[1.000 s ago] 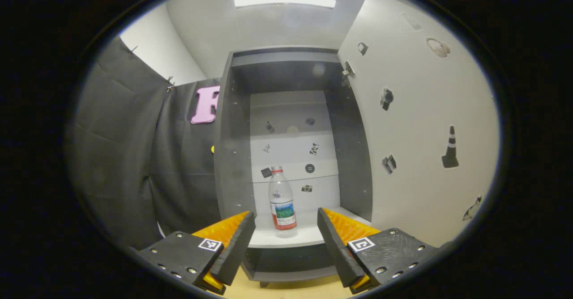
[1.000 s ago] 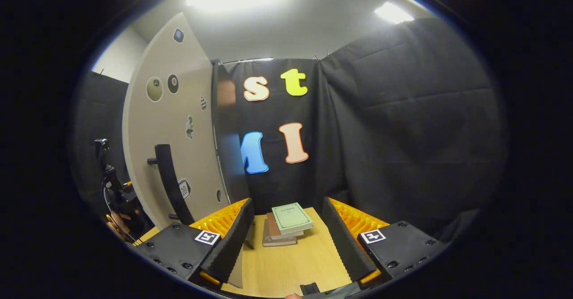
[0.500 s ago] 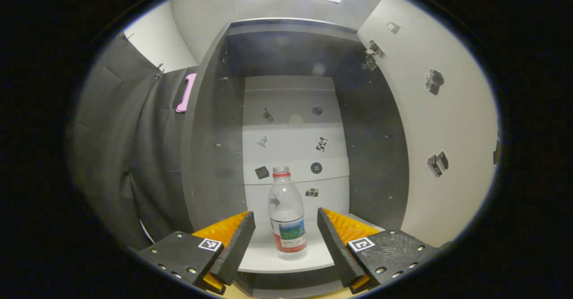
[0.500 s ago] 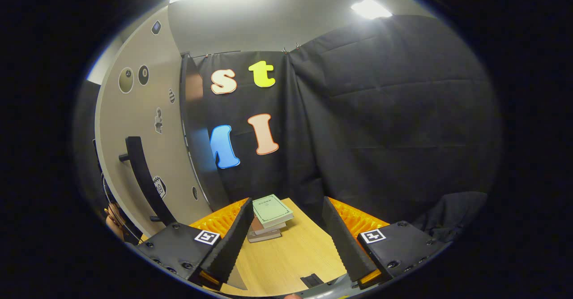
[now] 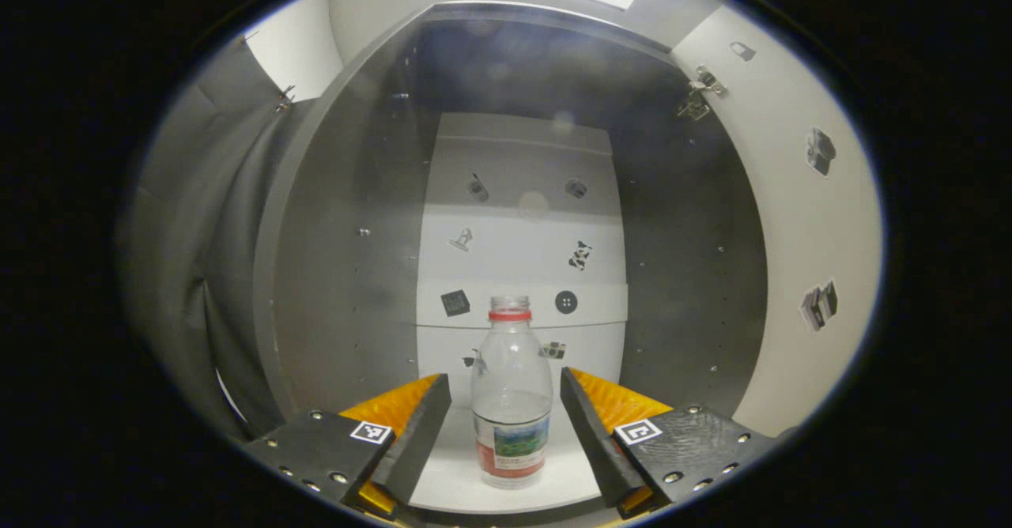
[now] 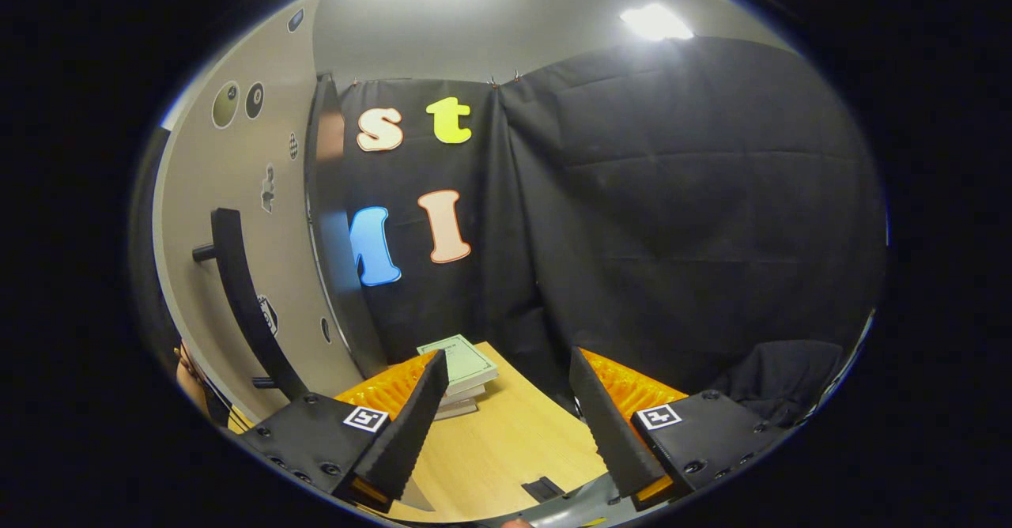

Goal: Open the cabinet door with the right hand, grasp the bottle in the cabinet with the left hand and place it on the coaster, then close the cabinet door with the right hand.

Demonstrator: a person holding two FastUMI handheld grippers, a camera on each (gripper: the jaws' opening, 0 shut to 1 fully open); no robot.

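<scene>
Now you are at the grasp step: your left claw (image 5: pixel 504 425) is spread wide, the bottle (image 5: pixel 511 401) standing upright on the cabinet shelf (image 5: pixel 451 473) between its fingers, apparently untouched. Next, I judge, clench on the body. The right gripper view adds the swung-out cabinet door (image 6: pixel 237 188) with its handle (image 6: pixel 241 299), books (image 6: pixel 462 366) on the tabletop (image 6: pixel 506 449), and your right claw (image 6: pixel 506 425) released, holding nothing.

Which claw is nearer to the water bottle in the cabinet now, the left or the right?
Left. The left claw is open with the bottle standing between its fingers on the cabinet shelf. The right claw is open over the wooden table, beside the open cabinet door.
</scene>
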